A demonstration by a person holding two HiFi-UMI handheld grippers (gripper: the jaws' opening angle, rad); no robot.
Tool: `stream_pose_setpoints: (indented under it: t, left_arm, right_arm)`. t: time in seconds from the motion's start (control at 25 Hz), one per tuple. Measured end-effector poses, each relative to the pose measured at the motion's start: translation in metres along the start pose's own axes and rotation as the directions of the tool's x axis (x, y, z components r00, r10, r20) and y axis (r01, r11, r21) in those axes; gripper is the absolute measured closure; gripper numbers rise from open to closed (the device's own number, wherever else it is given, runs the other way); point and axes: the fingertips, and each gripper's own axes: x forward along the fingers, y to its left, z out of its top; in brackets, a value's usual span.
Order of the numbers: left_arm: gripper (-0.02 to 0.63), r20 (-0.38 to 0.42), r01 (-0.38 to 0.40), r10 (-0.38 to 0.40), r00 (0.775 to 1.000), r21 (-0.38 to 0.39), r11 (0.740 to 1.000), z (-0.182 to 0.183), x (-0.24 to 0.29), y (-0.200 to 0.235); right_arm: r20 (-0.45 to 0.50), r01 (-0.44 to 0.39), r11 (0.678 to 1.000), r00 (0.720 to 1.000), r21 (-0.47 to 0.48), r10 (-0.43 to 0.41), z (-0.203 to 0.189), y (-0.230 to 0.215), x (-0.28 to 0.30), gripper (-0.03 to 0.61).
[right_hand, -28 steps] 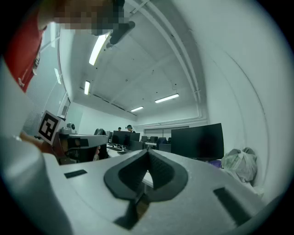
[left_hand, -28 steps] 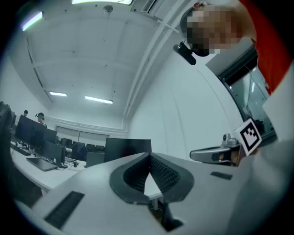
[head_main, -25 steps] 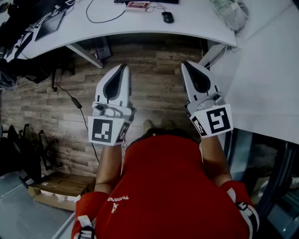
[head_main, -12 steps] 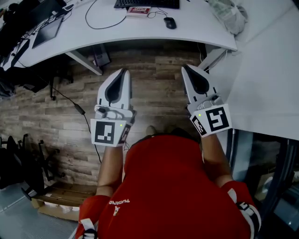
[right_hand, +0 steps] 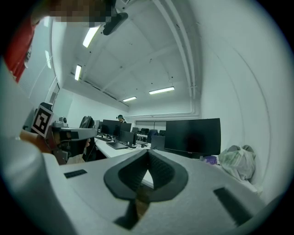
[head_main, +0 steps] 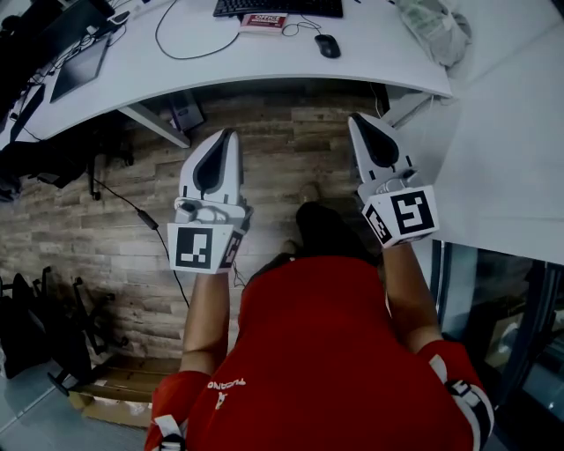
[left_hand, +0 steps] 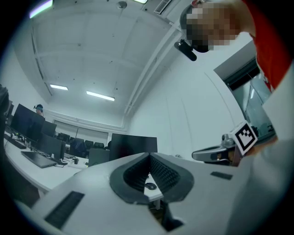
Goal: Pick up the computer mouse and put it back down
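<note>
The black computer mouse (head_main: 327, 46) lies on the white desk (head_main: 370, 53) at the top of the head view, right of a red-and-white box (head_main: 263, 23). Both grippers hang over the wooden floor, short of the desk's front edge. My left gripper (head_main: 233, 134) is shut with nothing in it; in the left gripper view its jaws (left_hand: 149, 157) meet at the tips and the mouse (left_hand: 150, 186) shows small and far behind them. My right gripper (head_main: 355, 120) is also shut and empty, pointing toward the desk (right_hand: 148, 153).
A keyboard (head_main: 278, 7) and a black cable (head_main: 176, 48) lie behind the mouse. A tablet (head_main: 79, 66) sits at the desk's left, a plastic bag (head_main: 432, 26) at its right. A white panel (head_main: 511, 158) stands on the right. Desk legs and cables show underneath.
Both grippers have moved forward toward the desk, which now sits lower and nearer in the head view. The person's foot has stepped ahead. The jaws stayed shut.
</note>
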Motion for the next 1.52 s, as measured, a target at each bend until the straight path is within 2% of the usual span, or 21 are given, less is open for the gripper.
stream_pose_setpoints:
  t: [0.36, 0.52, 0.84, 1.16, 1.52]
  left_arm:
    - [0.604, -0.034, -0.016, 0.017, 0.999, 0.012, 1.0, -0.024, 0.056, 0.045]
    - [0.603, -0.049, -0.016, 0.017, 0.999, 0.025, 1.0, -0.032, 0.1, 0.069]
    - [0.603, -0.056, -0.011, 0.014, 0.998, 0.046, 0.999, -0.056, 0.2, 0.102]
    - [0.604, -0.093, -0.01, 0.013, 0.996, 0.03, 0.999, -0.091, 0.277, 0.124]
    - [0.603, -0.11, 0.019, -0.019, 0.994, 0.001, 1.0, -0.11, 0.319, 0.148]
  right_arm:
    - [-0.02, 0.005, 1.0, 1.0, 0.0, -0.005, -0.022, -0.027, 0.073, 0.574]
    - [-0.031, 0.01, 1.0, 0.999, -0.001, -0.01, -0.028, -0.051, 0.114, 0.574]
    - [-0.084, 0.026, 0.999, 0.996, 0.04, -0.023, -0.068, -0.116, 0.19, 0.574]
    - [-0.172, 0.032, 0.999, 0.985, 0.039, -0.025, -0.11, -0.169, 0.252, 0.573]
    - [-0.299, 0.092, 0.995, 0.951, 0.041, -0.075, -0.154, -0.194, 0.285, 0.571]
